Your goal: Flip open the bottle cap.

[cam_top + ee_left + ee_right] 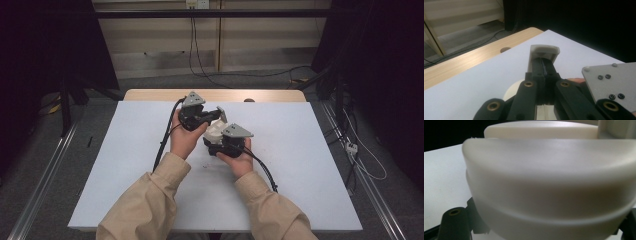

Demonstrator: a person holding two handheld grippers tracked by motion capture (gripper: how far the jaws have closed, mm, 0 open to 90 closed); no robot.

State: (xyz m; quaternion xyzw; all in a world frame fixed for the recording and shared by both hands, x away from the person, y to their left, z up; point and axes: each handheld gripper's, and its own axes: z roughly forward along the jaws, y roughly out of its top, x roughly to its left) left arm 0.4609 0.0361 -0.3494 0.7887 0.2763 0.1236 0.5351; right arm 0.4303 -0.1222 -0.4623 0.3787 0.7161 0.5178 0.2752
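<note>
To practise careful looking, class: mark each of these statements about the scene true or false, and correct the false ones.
1. The left hand-held gripper has its jaws wide apart. False: they are closed together.
2. A cream plastic object sits right in front of the right hand-held gripper. True.
3. The person's sleeves are dark blue. False: they are beige.
4. A wooden table edge shows beyond the white sheet. True.
5. The two grippers are at opposite ends of the sheet. False: they are close together near its middle.
</note>
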